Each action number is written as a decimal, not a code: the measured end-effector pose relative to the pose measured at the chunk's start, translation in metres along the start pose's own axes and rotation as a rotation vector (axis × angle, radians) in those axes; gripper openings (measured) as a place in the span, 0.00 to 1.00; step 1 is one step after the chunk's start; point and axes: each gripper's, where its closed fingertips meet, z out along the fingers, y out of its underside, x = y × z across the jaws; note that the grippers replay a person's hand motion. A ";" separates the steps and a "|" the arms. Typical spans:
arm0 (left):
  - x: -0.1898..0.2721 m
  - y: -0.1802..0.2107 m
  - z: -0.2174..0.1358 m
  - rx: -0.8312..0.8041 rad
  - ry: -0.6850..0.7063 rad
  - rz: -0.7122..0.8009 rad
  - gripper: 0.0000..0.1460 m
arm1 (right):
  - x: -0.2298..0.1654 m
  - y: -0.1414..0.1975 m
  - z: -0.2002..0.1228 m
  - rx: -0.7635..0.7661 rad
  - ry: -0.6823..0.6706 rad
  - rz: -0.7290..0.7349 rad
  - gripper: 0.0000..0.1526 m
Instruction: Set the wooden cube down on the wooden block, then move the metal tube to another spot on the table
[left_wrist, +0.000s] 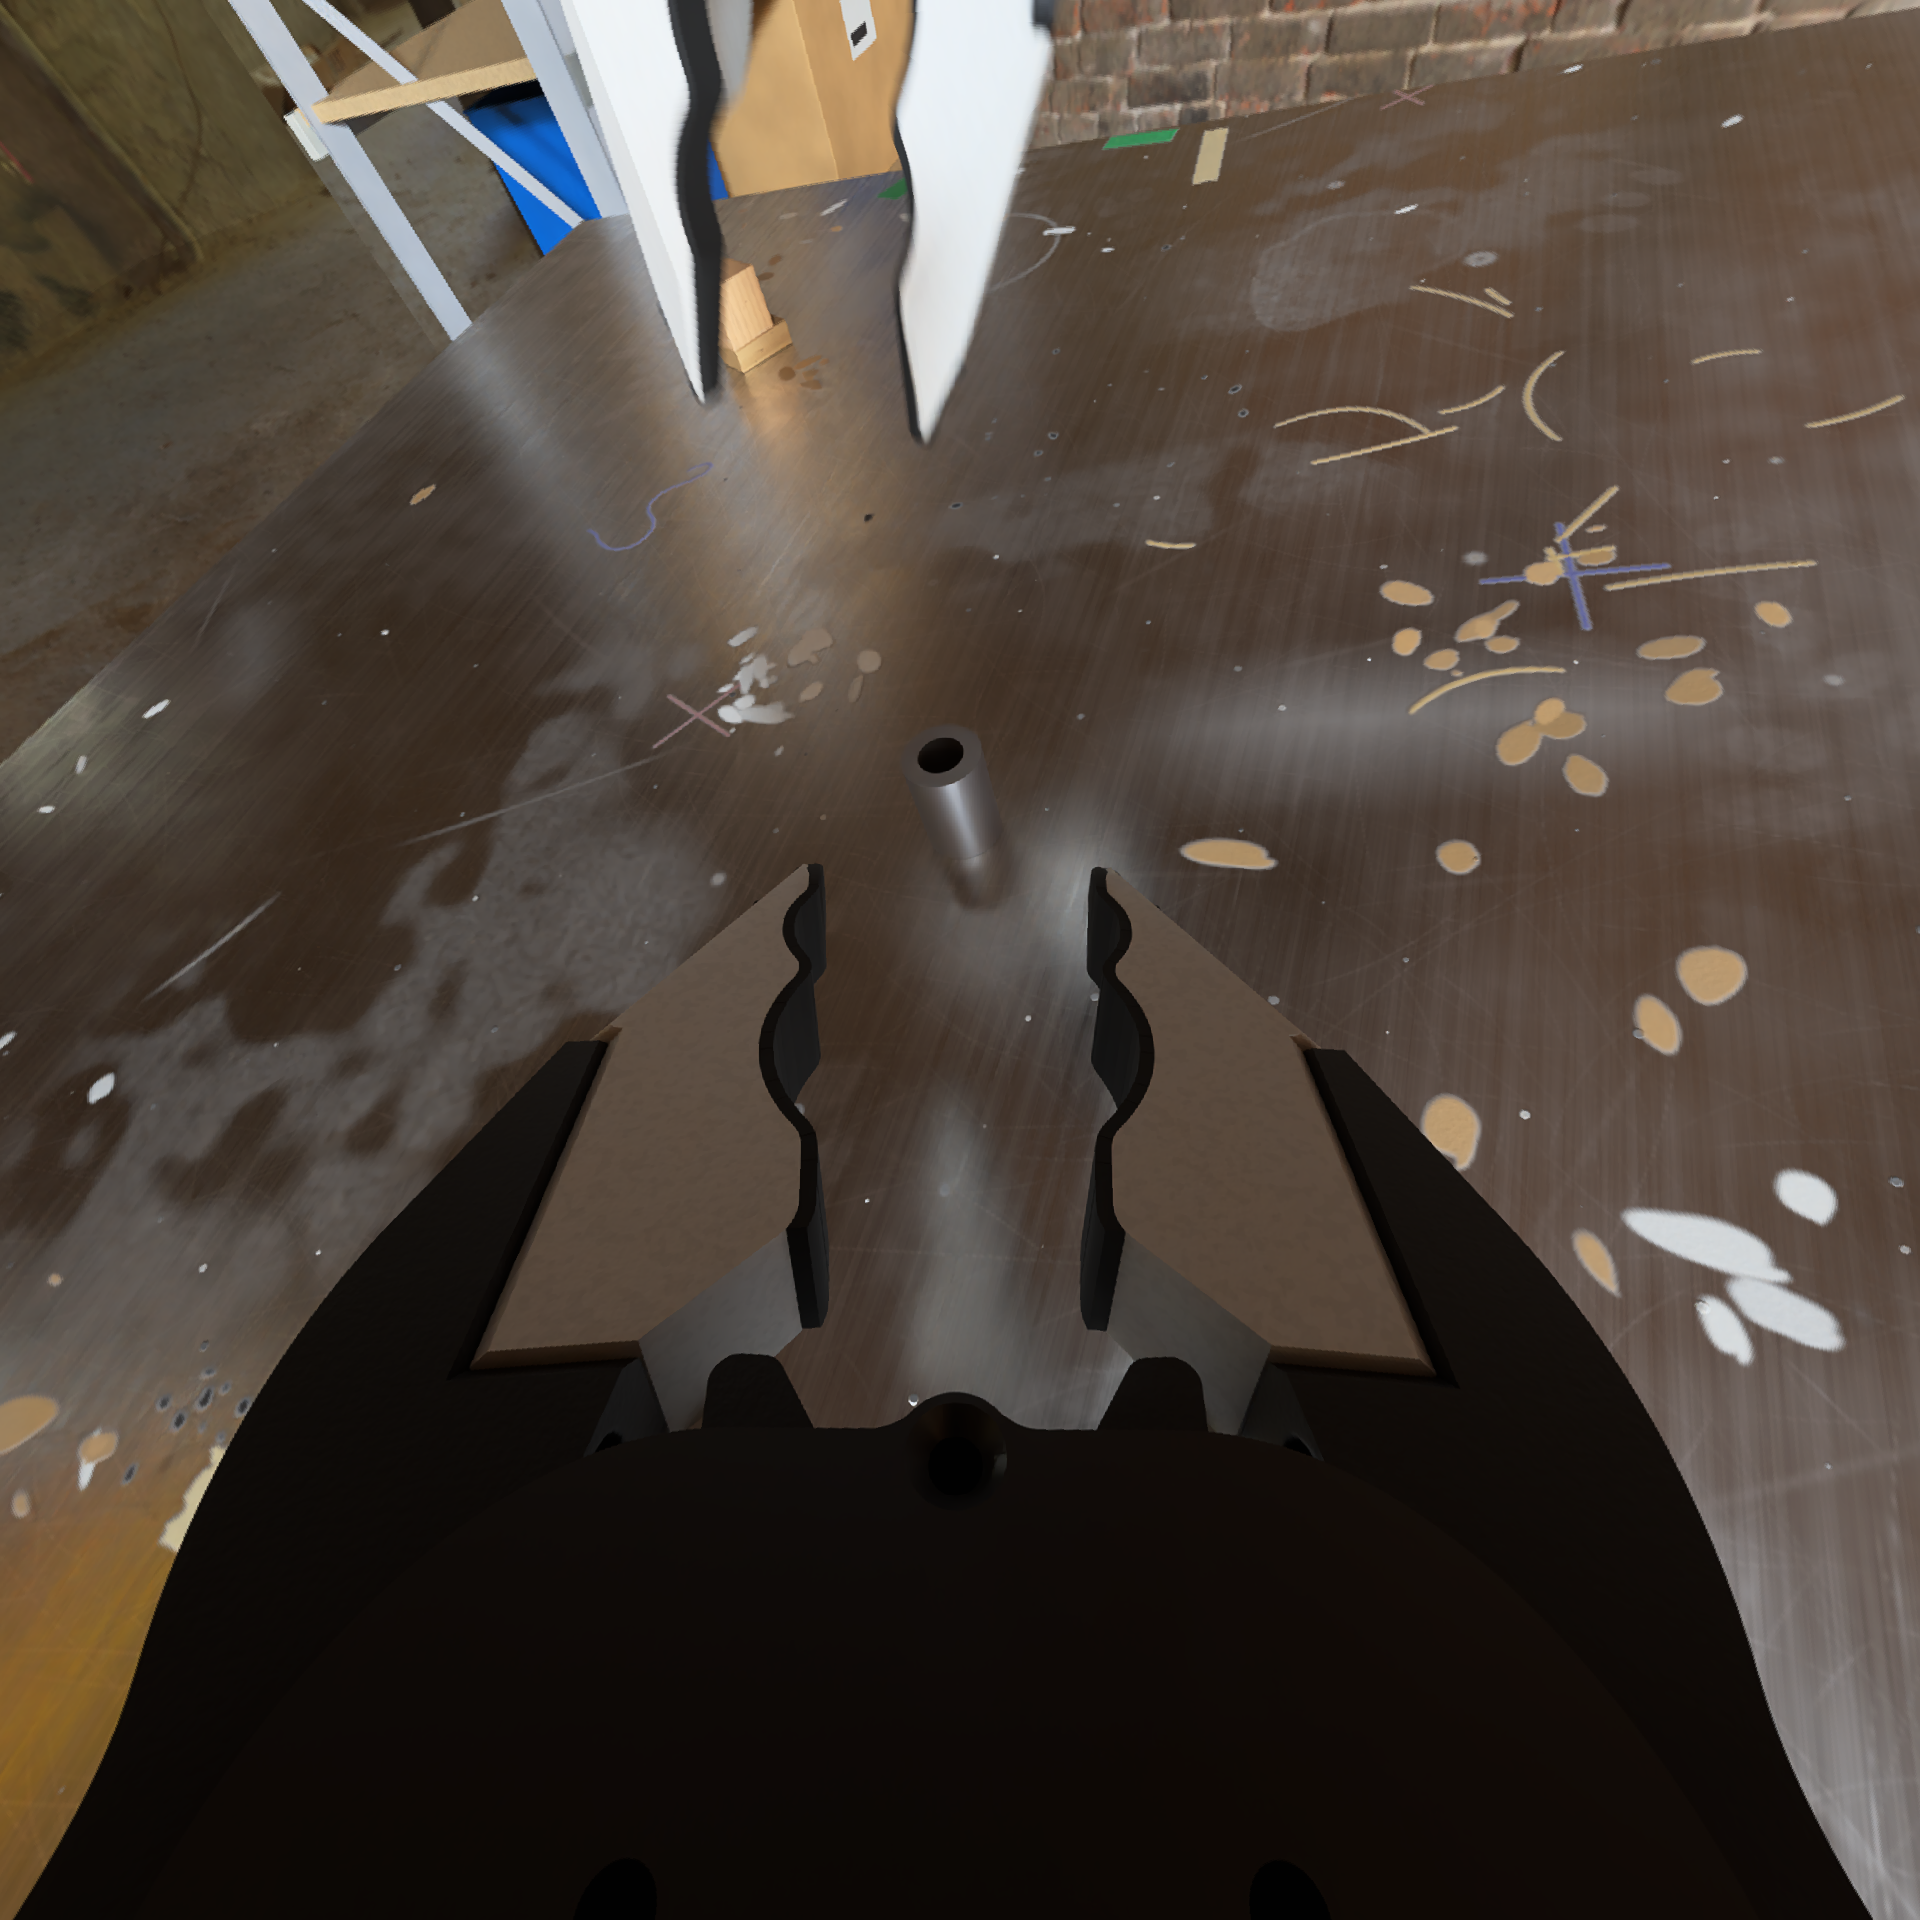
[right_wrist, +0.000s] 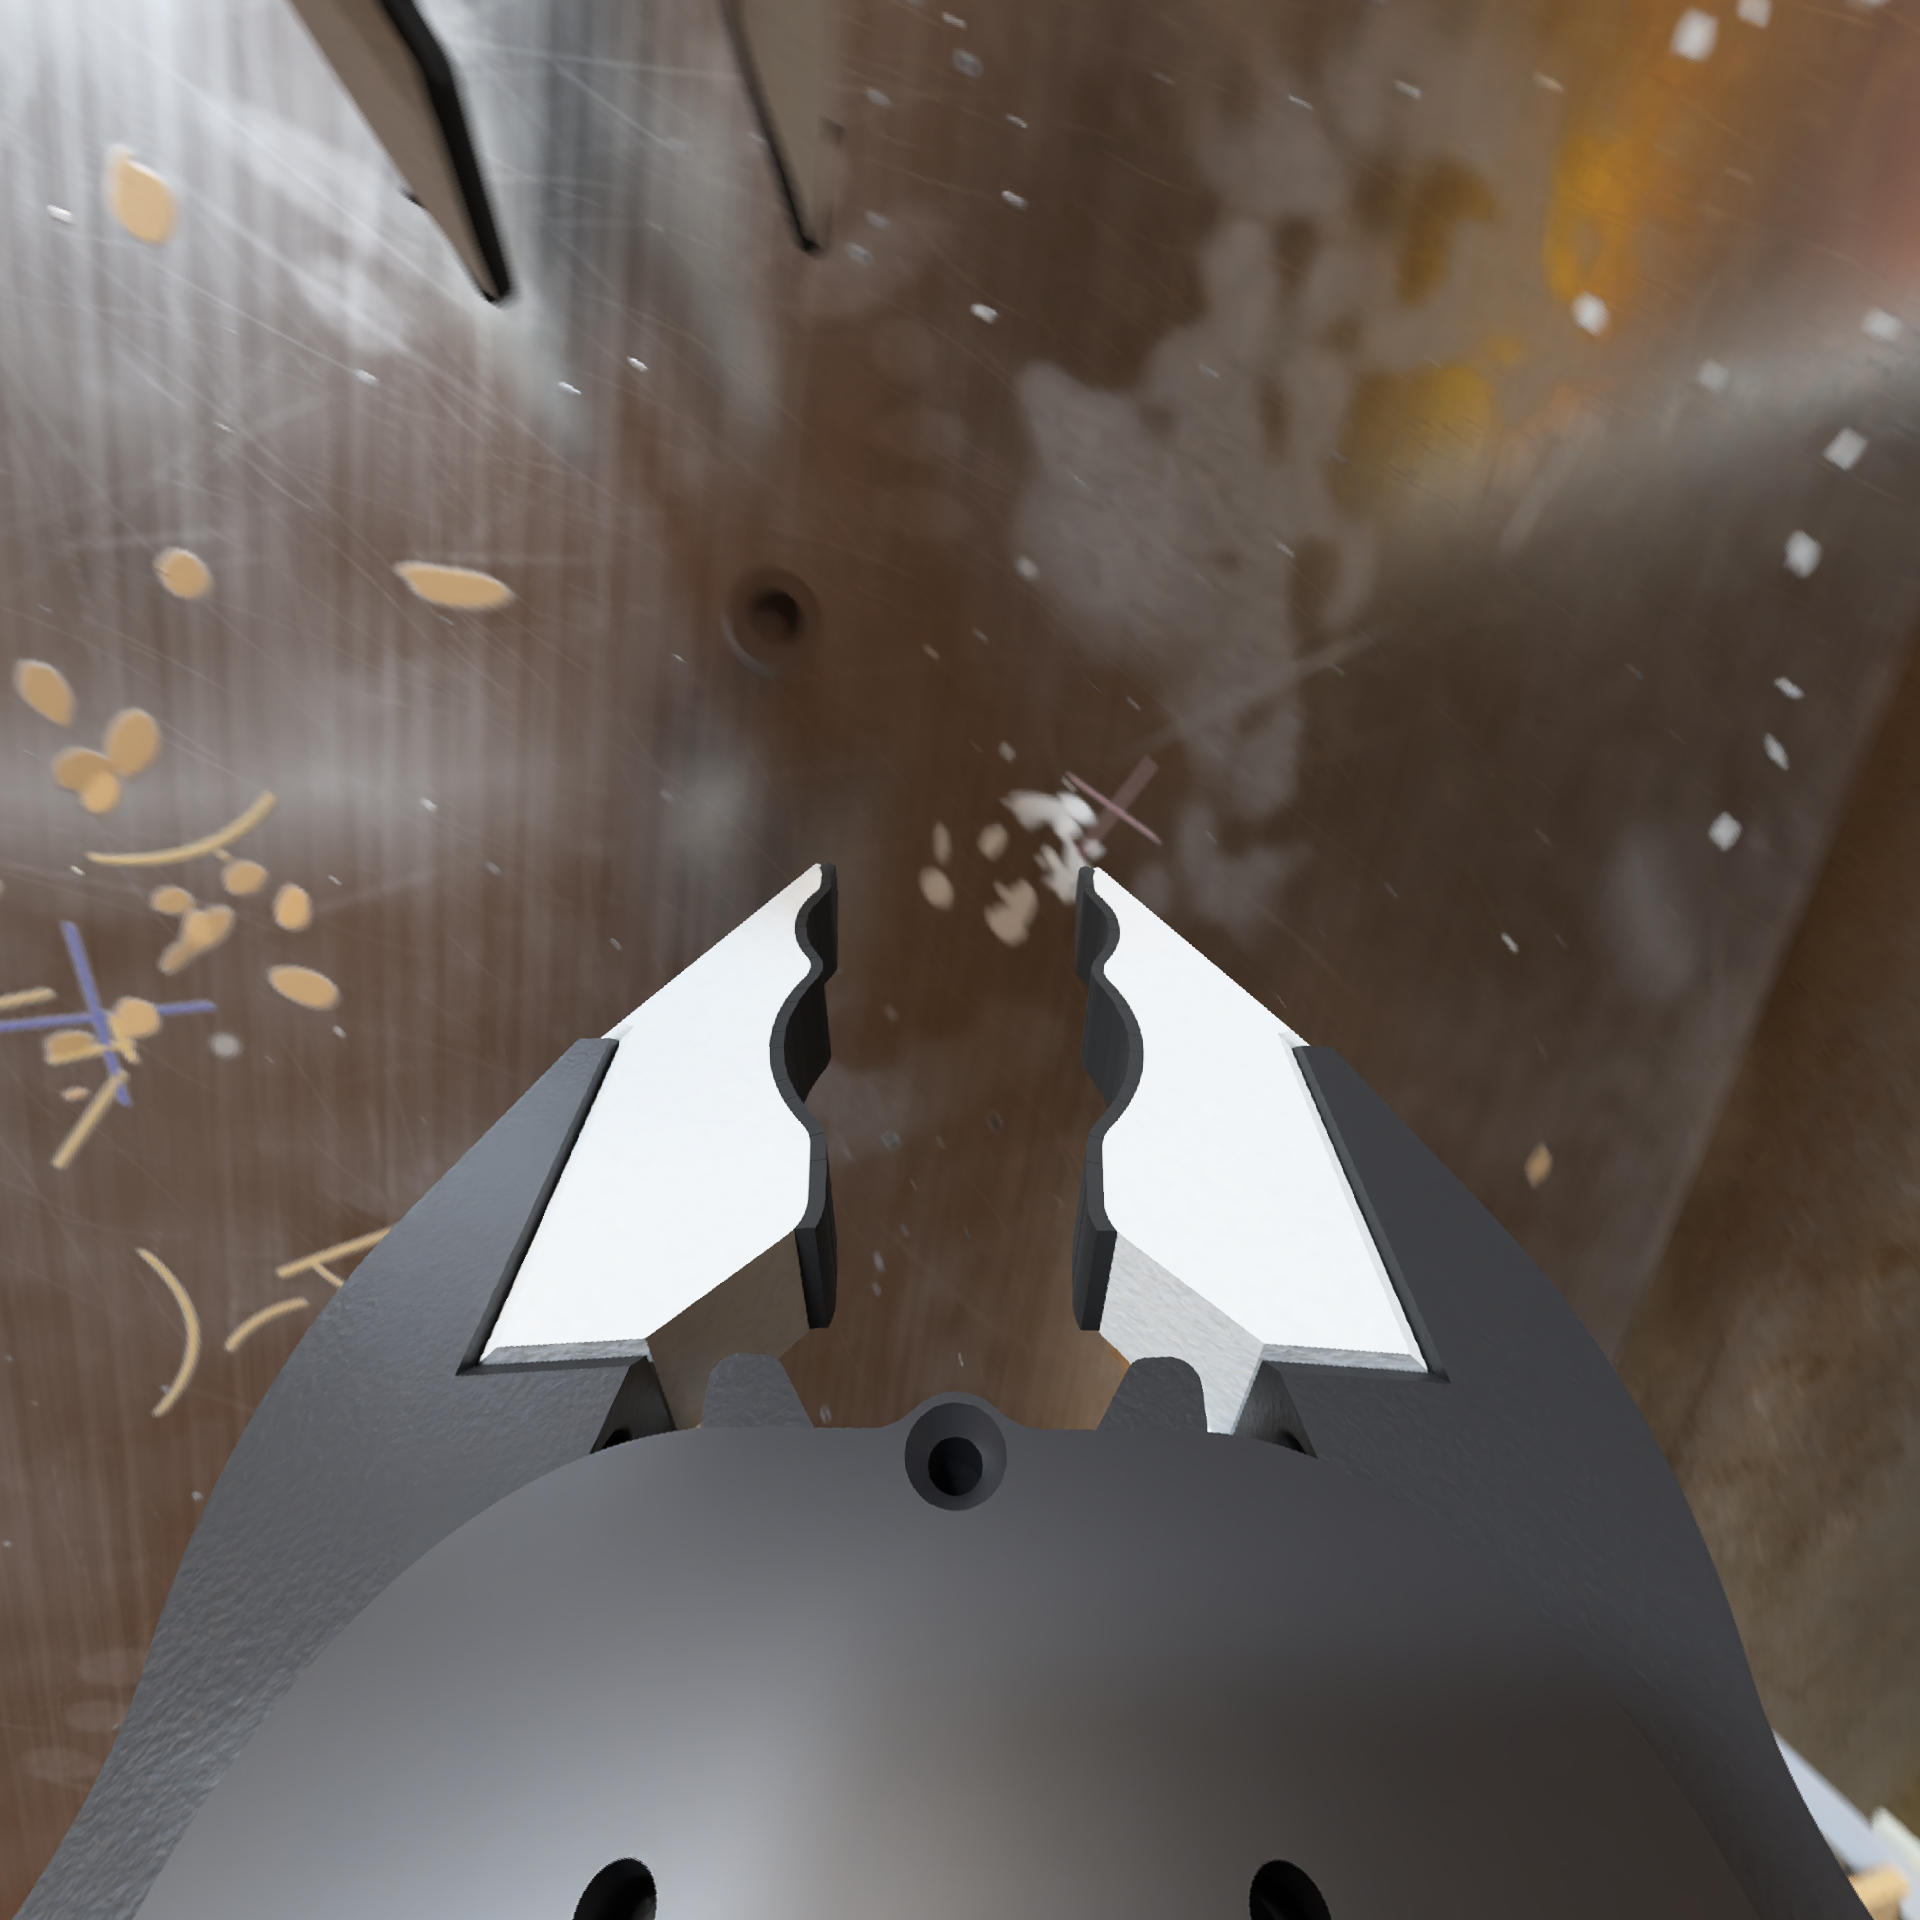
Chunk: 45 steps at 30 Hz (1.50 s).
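Note:
The metal tube (left_wrist: 951, 805) stands upright on the table, grey with a dark bore, just ahead of my left gripper's (left_wrist: 956, 878) tan fingertips. That gripper is open and empty. Farther off, the wooden cube (left_wrist: 742, 296) sits on the flat wooden block (left_wrist: 771, 345), partly hidden by a white finger of my right gripper (left_wrist: 812, 416), which hangs open above the table beside them. In the right wrist view my right gripper (right_wrist: 956, 878) is open and empty and points down at the table. The tube (right_wrist: 771, 615) shows faintly end-on there, with the left gripper (right_wrist: 655, 270) beyond it.
The scratched, paint-spotted brown table (left_wrist: 1351, 727) ends at an edge on the left (left_wrist: 260, 540), with floor below. Beyond the far edge stand a white shelf frame (left_wrist: 416, 208), a blue bin (left_wrist: 540, 177), a cardboard box (left_wrist: 821, 94) and a brick wall (left_wrist: 1351, 52).

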 end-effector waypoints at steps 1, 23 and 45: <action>-0.001 0.000 0.000 -0.001 0.000 -0.002 0.35 | -0.008 -0.008 0.010 0.000 -0.034 -0.020 0.29; -0.004 -0.004 -0.007 0.016 -0.013 0.020 0.35 | -0.036 -0.027 0.060 -0.026 -0.165 -0.052 0.15; -0.002 -0.001 -0.004 0.014 0.004 -0.015 0.34 | 0.103 0.241 -0.038 -0.400 0.197 0.471 0.15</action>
